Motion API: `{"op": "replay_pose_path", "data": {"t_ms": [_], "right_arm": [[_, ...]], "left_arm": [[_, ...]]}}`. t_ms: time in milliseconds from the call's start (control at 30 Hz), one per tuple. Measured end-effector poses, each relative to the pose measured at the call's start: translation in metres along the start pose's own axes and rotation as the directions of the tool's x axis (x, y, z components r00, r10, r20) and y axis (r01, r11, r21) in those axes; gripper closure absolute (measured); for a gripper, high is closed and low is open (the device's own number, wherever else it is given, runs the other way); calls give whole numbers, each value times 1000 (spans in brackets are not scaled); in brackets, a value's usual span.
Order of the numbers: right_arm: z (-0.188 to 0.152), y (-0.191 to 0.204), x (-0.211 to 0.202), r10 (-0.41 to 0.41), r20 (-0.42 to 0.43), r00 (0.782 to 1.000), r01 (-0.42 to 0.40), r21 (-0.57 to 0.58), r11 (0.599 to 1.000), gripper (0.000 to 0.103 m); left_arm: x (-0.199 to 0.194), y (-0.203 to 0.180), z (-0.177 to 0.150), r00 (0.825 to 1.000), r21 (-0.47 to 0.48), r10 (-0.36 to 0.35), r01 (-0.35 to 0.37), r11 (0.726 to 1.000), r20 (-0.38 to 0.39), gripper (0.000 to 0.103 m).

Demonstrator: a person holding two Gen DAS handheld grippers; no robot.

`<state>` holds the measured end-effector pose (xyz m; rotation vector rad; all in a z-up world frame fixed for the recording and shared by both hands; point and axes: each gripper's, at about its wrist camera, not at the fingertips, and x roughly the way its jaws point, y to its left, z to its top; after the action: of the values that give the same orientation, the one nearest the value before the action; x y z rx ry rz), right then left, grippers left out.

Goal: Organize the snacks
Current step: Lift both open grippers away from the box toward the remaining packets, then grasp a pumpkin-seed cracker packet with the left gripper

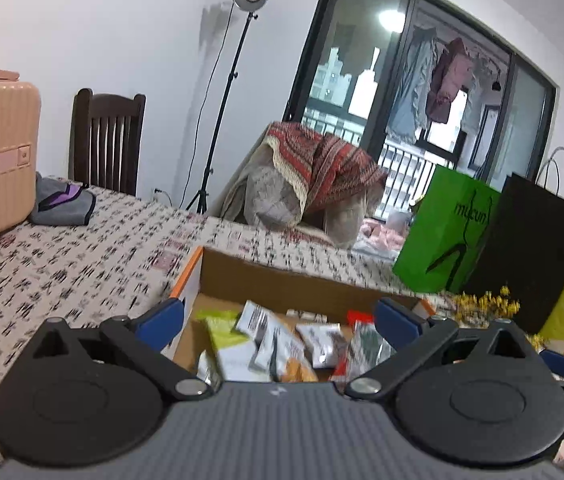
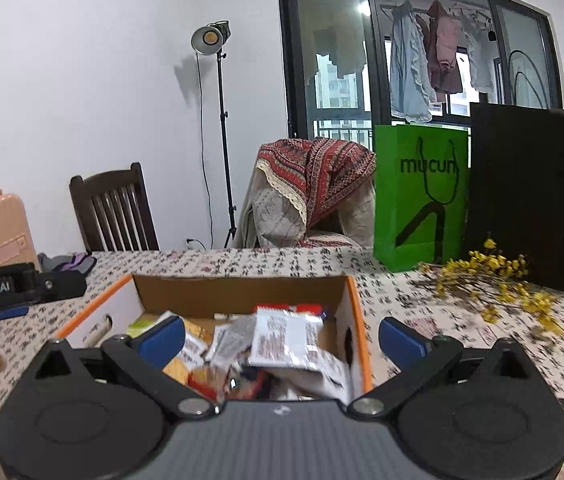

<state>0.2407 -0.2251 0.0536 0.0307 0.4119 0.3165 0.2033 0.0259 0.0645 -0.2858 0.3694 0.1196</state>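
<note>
Both grippers hang over the box (image 2: pixel 242 292) on the counter (image 1: pixel 62 264), so this looks like the start of a pick. The left gripper (image 1: pixel 280 322) and the right gripper (image 2: pixel 282 336) each have their fingers spread wide, holding nothing. The snacks (image 2: pixel 286 340) lie in a loose heap inside the box: white, silvery, orange and green packets, overlapping and tilted. Next, I'd guess, one gripper must drop onto a single top packet and close on its edge.
</note>
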Motion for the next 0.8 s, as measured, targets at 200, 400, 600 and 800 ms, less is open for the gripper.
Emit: {"op": "replay_pose_path", "data": {"t_ms": [200, 400, 600, 800], "right_arm": [[-21, -3, -29, -22, -23, 999, 22, -22, 1000, 0], [-48, -9, -47, -29, -66, 997, 28, -19, 999, 0], [-75, -16, -51, -39, -125, 991, 40, 1, 999, 0], [-91, -25, -53, -50, -164, 985, 56, 31, 998, 0]], "left_arm": [[-18, 3, -18, 998, 45, -3, 5, 999, -64, 0], [-26, 3, -39, 988, 80, -2, 14, 997, -152, 0], [-20, -5, -62, 968, 119, -10, 41, 992, -252, 0], [-9, -20, -88, 946, 181, 42, 17, 983, -321, 0]]}}
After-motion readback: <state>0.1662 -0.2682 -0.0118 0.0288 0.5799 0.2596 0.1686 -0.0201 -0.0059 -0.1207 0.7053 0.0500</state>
